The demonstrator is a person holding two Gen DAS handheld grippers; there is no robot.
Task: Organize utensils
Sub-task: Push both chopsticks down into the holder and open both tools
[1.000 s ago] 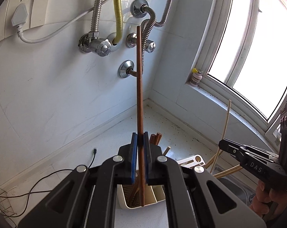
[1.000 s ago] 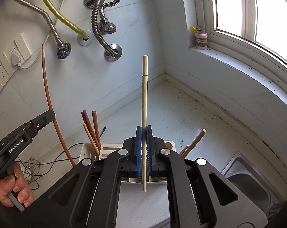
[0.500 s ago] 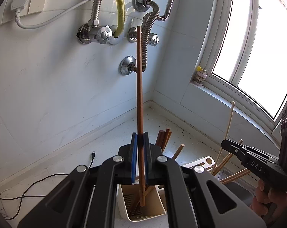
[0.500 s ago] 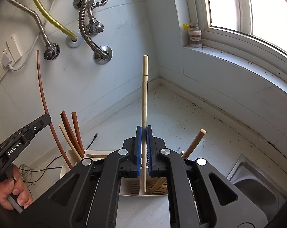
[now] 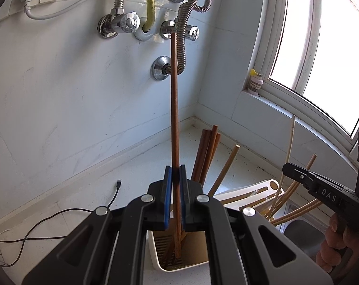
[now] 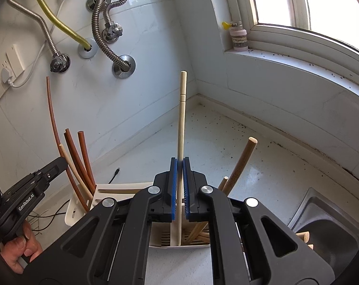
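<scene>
Matt wooden chopsticks (image 5: 174,123), a smooth plastic holder (image 5: 155,256), corrugated shiny metal hoses (image 6: 101,35).

Both wrist cameras look forward and downward from close above the utensil holder (image 5: 179,258), facing the worktop's (image 6: 262,166) tiled back corner; each view shares that corner.

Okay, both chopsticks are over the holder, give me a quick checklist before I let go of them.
1. Left gripper clamped on brown chopstick: ok.
2. Right gripper clamped on pale chopstick: ok.
3. Brown tip inside the holder compartment: ok.
4. Pale tip inside its compartment: ok.
5. Tips resting on the bottom: cannot tell.
6. Sorted by colour: not ok, a pale stick stands among the brown ones.
</scene>
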